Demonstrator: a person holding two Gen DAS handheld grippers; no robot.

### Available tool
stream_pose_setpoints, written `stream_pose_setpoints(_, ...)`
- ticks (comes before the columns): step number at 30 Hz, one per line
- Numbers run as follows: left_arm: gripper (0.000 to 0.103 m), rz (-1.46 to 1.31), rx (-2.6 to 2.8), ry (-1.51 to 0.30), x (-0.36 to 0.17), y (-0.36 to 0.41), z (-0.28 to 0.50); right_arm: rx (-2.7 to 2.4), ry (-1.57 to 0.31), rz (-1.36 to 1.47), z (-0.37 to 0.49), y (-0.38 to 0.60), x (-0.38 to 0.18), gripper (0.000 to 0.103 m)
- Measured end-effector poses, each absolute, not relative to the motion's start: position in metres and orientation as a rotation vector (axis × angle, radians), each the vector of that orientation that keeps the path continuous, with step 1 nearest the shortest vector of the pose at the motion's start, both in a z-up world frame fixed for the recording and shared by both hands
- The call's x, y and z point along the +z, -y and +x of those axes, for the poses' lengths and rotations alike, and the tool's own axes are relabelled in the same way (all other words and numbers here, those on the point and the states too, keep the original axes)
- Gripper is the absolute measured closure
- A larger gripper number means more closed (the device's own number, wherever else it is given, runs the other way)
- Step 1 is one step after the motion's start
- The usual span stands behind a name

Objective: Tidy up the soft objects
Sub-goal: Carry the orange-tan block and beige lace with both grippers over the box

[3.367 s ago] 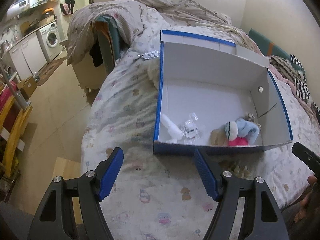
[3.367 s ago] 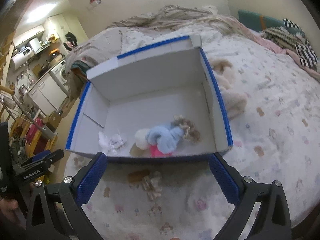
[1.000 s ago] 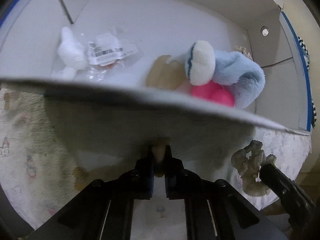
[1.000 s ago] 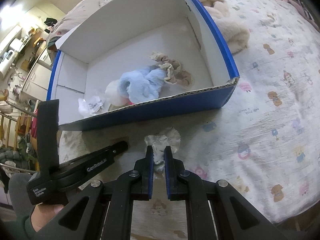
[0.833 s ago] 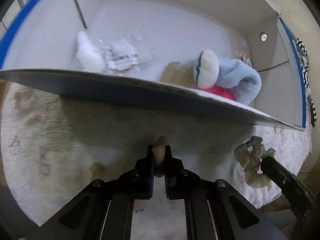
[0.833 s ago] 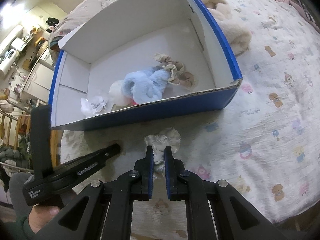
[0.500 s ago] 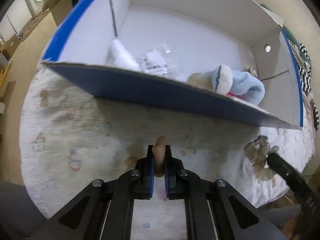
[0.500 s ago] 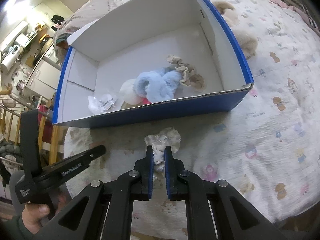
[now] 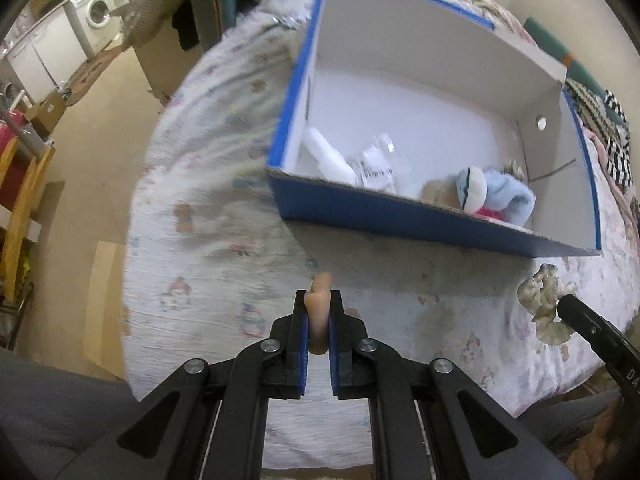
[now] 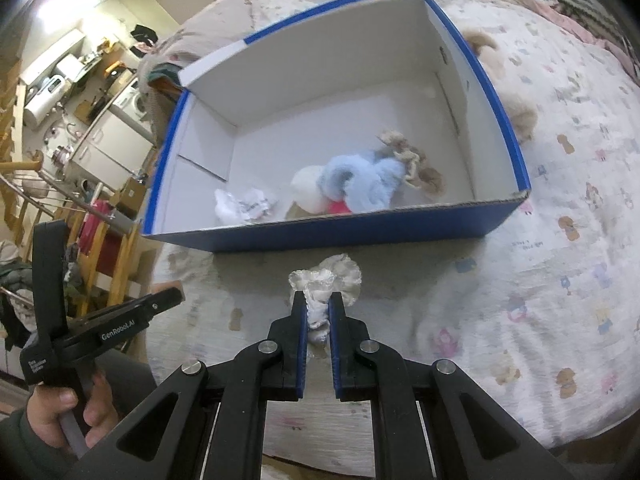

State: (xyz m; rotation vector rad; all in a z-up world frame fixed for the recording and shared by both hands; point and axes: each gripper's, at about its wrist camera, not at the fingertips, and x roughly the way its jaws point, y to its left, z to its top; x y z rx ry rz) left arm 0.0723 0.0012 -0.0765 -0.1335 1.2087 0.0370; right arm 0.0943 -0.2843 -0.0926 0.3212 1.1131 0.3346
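Two tools in play, each clamped on a soft thing above the bed (image 9: pixel 208 240), on the near side of the box (image 10: pixel 360 232). The left tool (image 9: pixel 318 322) has its jaws pressed together on a small peach-coloured soft piece (image 9: pixel 319 304) that pokes up past the pads. The right tool (image 10: pixel 318 320) is pinched on a cream ruffled scrunchie (image 10: pixel 326 278), most of its frill bunched beyond the tips.

Box — blue outside, white inside, open top, sitting on the patterned bedspread. Contents: a white soft roll (image 9: pixel 326 156) and a clear packet with a printed label (image 9: pixel 378 166) toward the left end; a light blue plush (image 10: pixel 360 178) with a white round part and something pink (image 10: pixel 340 207) under it near the middle; a beige scrunchie (image 10: pixel 408 158) touching the plush on its right.

Left view alone shows the right tool's tip with the scrunchie hanging at the right edge, and the hole in the box's right wall. Right view alone shows a hand (image 10: pixel 76 408) on the left tool's grip, and a tan fluffy item (image 10: pixel 504 76) on the bed just outside the box's right wall.
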Motion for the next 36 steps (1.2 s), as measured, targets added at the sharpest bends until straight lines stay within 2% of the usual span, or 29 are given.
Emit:
stream_pose_setpoints(9, 0.095, -0.128, 0.054, -1.093, -0.039, -0.017, 0.064, 0.4, -1.002, 0.318, 0.09, 0.274, -0.065, 0.092)
stream_pose_setpoints(20, 0.095, -0.071, 0.054, -0.937, 0.007, -0.016, 0.067, 0.45, -0.773, 0.289, 0.083, 0.271, -0.015, 0.092)
stream_pose_setpoints(36, 0.095, -0.013, 0.036, -0.854, 0.032, -0.003, 0.107, 0.419, -0.716, 0.251, 0.124, 0.282, 0.008, 0.092)
